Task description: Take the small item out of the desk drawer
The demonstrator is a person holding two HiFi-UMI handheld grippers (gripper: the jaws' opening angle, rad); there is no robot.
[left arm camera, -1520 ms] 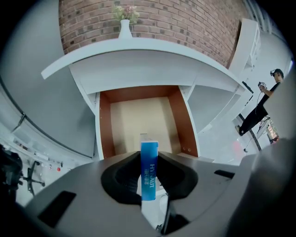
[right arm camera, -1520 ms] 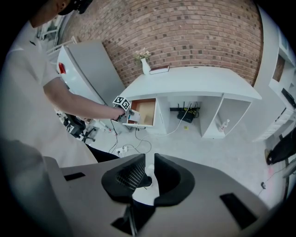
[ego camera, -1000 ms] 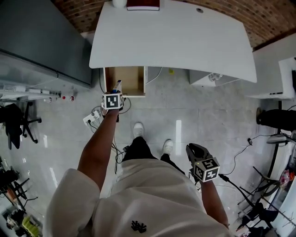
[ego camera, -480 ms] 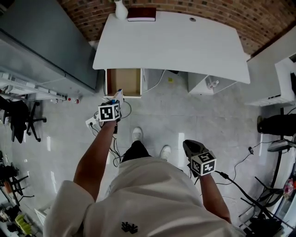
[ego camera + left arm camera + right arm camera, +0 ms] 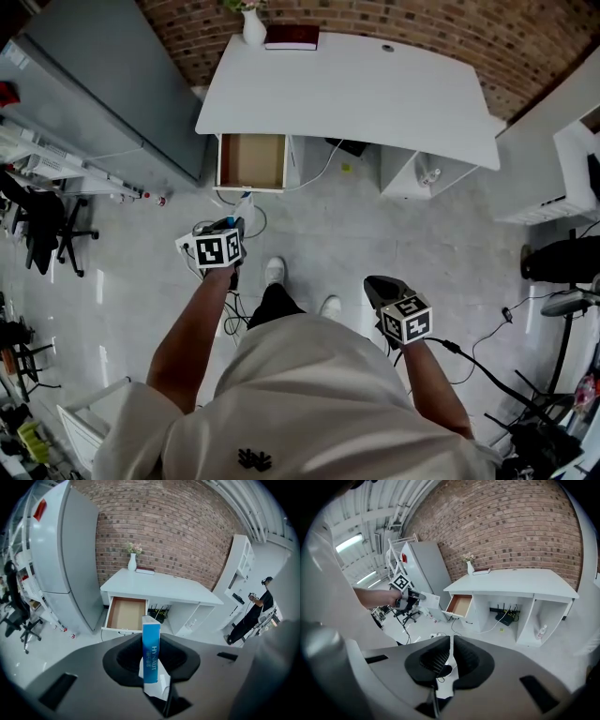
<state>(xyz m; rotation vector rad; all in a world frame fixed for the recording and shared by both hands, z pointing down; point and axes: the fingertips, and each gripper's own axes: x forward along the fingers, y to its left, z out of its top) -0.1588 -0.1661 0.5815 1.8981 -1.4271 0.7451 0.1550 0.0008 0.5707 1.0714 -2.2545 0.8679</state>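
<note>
A small blue box (image 5: 151,644) stands upright, clamped between the jaws of the left tool (image 5: 240,217), its narrow printed face toward the tool's camera. The open drawer (image 5: 125,614) lies ahead of the tool and well apart from it, showing a bare brown bottom.

A second ago the left tool was at the drawer's front edge. Since then it has drawn back toward the person and now hangs over the floor (image 5: 319,216), with the box carried along. The grip has not changed. The right tool (image 5: 451,641) stays low at the person's right side, jaws closed together with nothing between them.

Beyond the drawer, the white tabletop (image 5: 347,94) carries a vase (image 5: 253,28) and a book (image 5: 292,37) at its far edge.

The box's lower end is hidden between the left tool's jaws. In the head view the box is only a pale sliver just past the tool's tip, too small to read. The drawer's front face is hard to make out in any view.
</note>
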